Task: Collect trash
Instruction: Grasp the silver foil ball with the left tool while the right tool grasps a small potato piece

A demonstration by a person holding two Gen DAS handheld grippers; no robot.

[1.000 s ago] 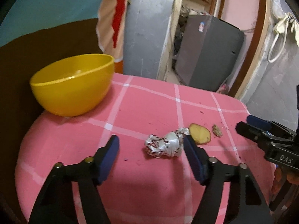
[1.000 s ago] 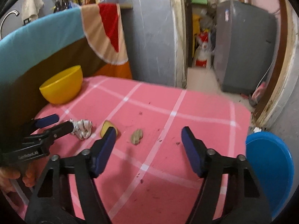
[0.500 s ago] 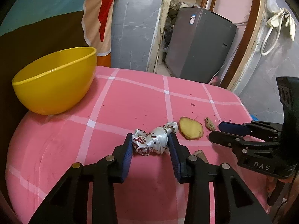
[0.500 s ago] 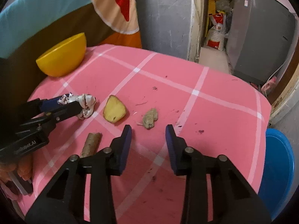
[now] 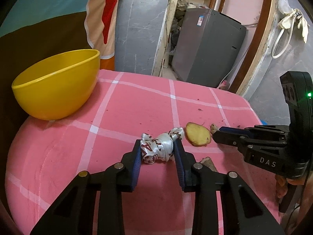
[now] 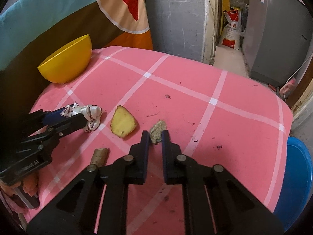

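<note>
A crumpled silver-and-red wrapper [image 5: 162, 145] lies on the pink checked tablecloth [image 5: 137, 107]. My left gripper [image 5: 157, 146] has a blue pad against each side of it, and its jaws are closing. In the right wrist view the same wrapper [image 6: 92, 113] shows at the left gripper's [image 6: 78, 115] tips. My right gripper [image 6: 155, 137] is shut on a small grey-brown scrap [image 6: 158, 129], which rests on the cloth. A yellow potato slice [image 6: 123, 124] lies between the two grippers.
A yellow bowl [image 5: 54, 92] stands at the table's far left corner. A short brown stick [image 6: 99, 155] lies near the front edge. A blue tub [image 6: 297, 186] sits below the table's right side. A grey appliance [image 5: 207, 47] stands beyond the far edge.
Both grippers' jaws have narrowed from wide apart. The left now clamps the wrapper. The right came down and forward onto the grey-brown scrap.
</note>
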